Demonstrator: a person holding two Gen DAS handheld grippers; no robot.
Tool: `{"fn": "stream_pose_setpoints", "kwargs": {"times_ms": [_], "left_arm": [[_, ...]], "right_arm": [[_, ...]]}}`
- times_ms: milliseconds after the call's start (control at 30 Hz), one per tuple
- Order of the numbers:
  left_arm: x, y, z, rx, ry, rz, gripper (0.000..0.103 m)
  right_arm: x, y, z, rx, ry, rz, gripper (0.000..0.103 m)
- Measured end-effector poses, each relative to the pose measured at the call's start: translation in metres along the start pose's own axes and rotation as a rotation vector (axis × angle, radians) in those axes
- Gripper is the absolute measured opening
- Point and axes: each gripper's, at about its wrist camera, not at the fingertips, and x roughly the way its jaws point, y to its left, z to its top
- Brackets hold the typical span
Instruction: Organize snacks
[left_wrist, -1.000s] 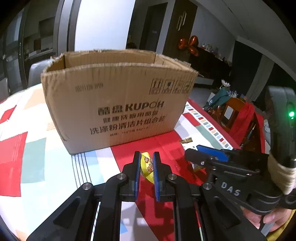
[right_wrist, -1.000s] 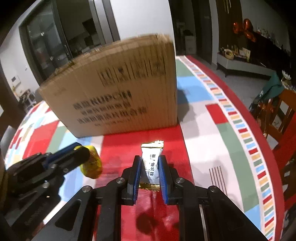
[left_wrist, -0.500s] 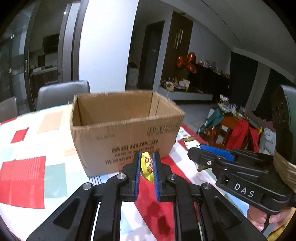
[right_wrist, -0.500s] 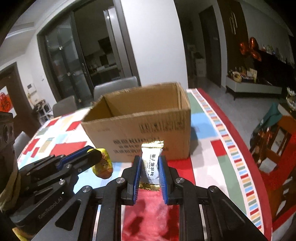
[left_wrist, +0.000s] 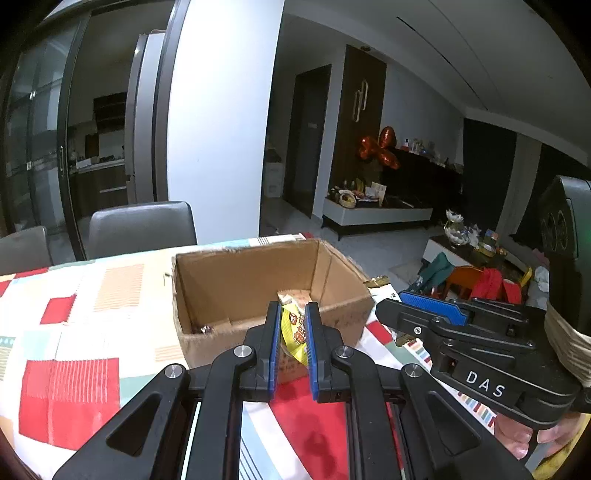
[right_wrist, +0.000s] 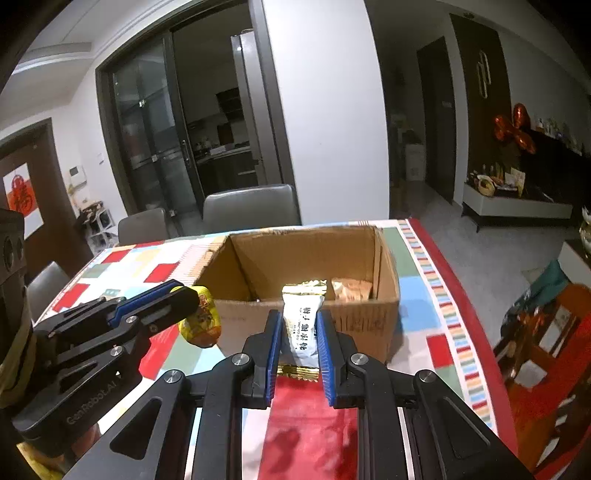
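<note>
- Dim living-and-dining room: a table under a patchwork tablecloth (left_wrist: 70, 391) of red, white, pale green and orange blocks, with grey chairs (left_wrist: 142, 227) behind it and dark glass sliding doors (right_wrist: 155, 147) beyond.
- On the cloth stands an open cardboard box (left_wrist: 343, 291), flaps gone, its top edge ragged. Inside, against the far right corner, lies a tan packet (right_wrist: 351, 290); a small dark item sits in the near left corner (too small to tell what it is).
- Left gripper (left_wrist: 291, 345) hangs near the box's near wall, its blue-padded jaws pinching a yellow snack packet (left_wrist: 293, 332) upright between them. From the right wrist view the same packet shows as a rounded yellow-orange pouch at the fingertips, just left of the box's near corner.
- Right gripper (right_wrist: 299, 345) is level with it, close on the right, jaws pressed on a white snack bar (right_wrist: 304, 325) with gold crimped ends and black Chinese print; the bar stands upright, its top end over the box's near edge.
- Both snacks are clear of the table and not yet inside the box.
- At the lower right of the left wrist view, a hand (left_wrist: 528, 435) grips the right gripper's handle.
- Red foil balloons (left_wrist: 380, 149) hang by a dark cabinet in the background.
</note>
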Motion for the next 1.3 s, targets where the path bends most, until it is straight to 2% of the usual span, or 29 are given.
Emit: {"fn": "stream_pose_setpoints", "kwargs": {"times_ms": [200,567,667,733,767,800,833,867,967,1033,1067,1133,1300], "left_arm": [[0.013,0.007,0.019,0.011,0.024,0.033,0.014],[0.056,0.02,0.043,0.009,0.152,0.058,0.014],[0.064,0.023,0.052,0.011,0.165,0.093,0.015],[0.067,0.027,0.057,-0.01,0.18,0.103,0.024],[0.068,0.029,0.058,-0.016,0.184,0.112,0.036],[0.068,0.031,0.058,-0.021,0.183,0.124,0.042],[0.067,0.032,0.058,-0.023,0.184,0.138,0.043],[0.067,0.033,0.056,-0.024,0.188,0.148,0.044],[0.064,0.035,0.053,-0.042,0.211,0.196,0.054],[0.059,0.035,0.049,-0.046,0.213,0.219,0.056],[0.057,0.035,0.047,-0.046,0.218,0.232,0.061],[0.05,0.033,0.042,-0.05,0.217,0.253,0.065],[0.028,0.028,0.032,-0.059,0.191,0.259,0.075]], "right_arm": [[0.012,-0.004,0.027,-0.02,0.02,-0.007,0.021],[0.042,-0.01,0.062,-0.022,0.08,-0.019,0.021],[0.049,-0.011,0.069,-0.023,0.09,-0.032,0.021],[0.052,-0.011,0.071,-0.015,0.097,-0.038,0.021],[0.053,-0.011,0.073,-0.014,0.105,-0.044,0.027],[0.055,-0.011,0.074,-0.012,0.113,-0.049,0.034],[0.055,-0.012,0.074,-0.004,0.115,-0.056,0.048],[0.054,-0.012,0.074,0.0,0.113,-0.067,0.053],[0.051,-0.012,0.071,-0.01,0.117,-0.087,0.053],[0.049,-0.012,0.068,-0.007,0.14,-0.09,0.058],[0.048,-0.012,0.068,-0.008,0.144,-0.091,0.06],[0.043,-0.01,0.062,-0.014,0.149,-0.098,0.061],[0.022,-0.008,0.051,-0.013,0.133,-0.09,0.064]]}}
